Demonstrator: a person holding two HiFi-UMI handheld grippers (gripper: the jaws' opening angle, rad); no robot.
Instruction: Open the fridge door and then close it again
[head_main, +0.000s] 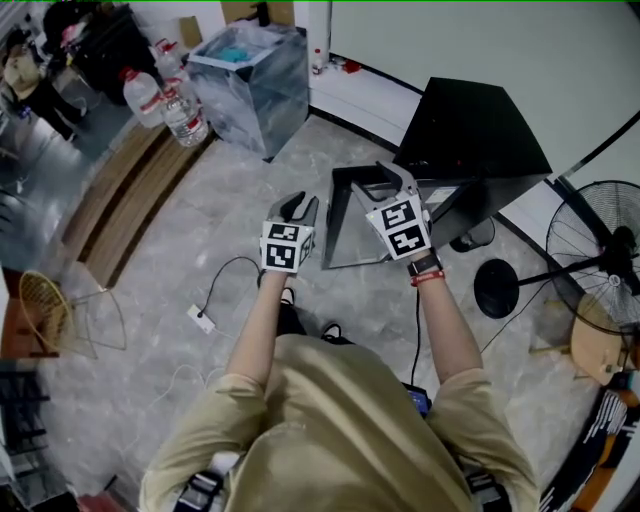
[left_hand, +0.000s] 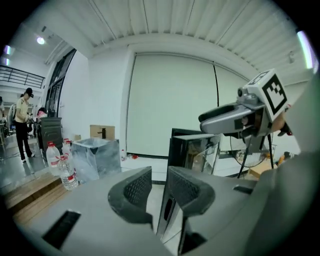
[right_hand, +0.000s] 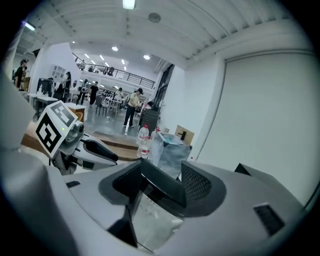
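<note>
Currently fridge door (right_hand: 156, 212) stands open, swung out from black fridge (head_main: 470, 130) toward you. Your right gripper (right_hand: 161, 181) is nearer: door's top edge runs level, slantwise through gap between its jaws, pad on either side; can't tell whether pads press. Your left gripper (left_hand: 159, 186) hangs just left of door, jaws partly apart, nothing between them, door's upright free edge ahead and slightly right. Judgement: closing needs swing away from you, toward fridge body. Keep right jaws astride top edge, left clear of swing path.
</note>
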